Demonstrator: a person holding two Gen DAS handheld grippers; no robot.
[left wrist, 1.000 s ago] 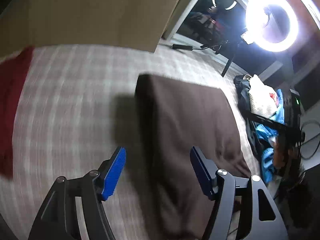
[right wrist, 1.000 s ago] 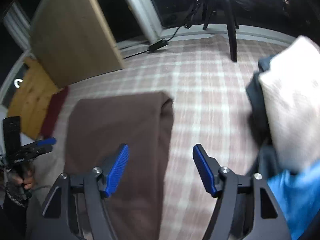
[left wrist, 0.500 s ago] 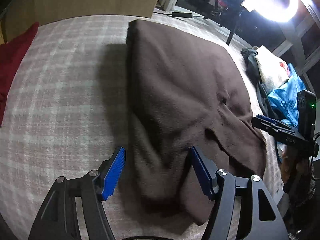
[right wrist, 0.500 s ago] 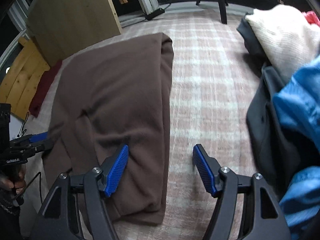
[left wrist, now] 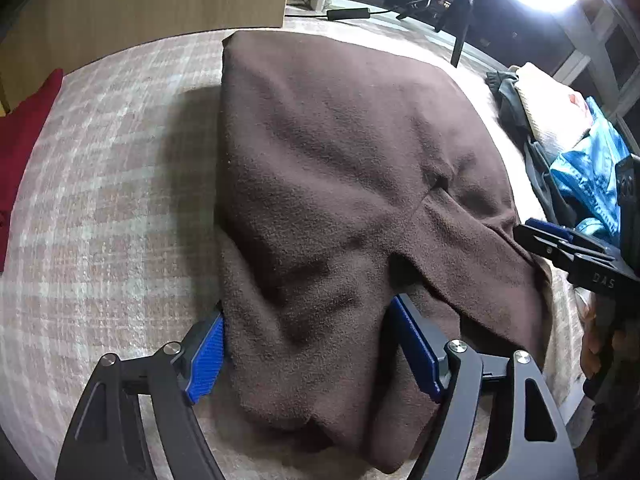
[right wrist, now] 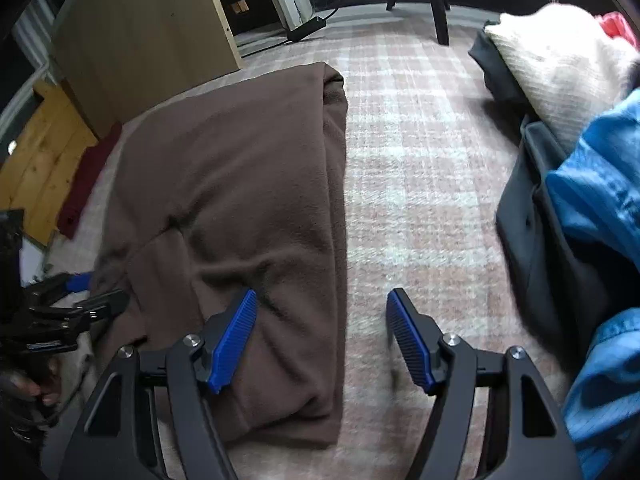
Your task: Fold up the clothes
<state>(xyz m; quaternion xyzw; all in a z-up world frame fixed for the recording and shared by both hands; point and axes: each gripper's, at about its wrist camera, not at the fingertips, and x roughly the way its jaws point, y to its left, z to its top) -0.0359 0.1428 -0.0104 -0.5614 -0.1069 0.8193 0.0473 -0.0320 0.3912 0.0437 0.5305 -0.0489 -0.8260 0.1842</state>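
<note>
On the plaid bed cover (right wrist: 412, 168) lies the brown garment (left wrist: 340, 184), folded lengthwise. Left gripper (left wrist: 316, 354): released, jaws spread either side of the garment's near-left end, fabric bunched between them. Right gripper (right wrist: 320, 342): released, jaws spread over the garment's right edge, its left pad (right wrist: 234, 340) above the cloth. Far right: a pile of other clothes (right wrist: 568, 92).
</note>
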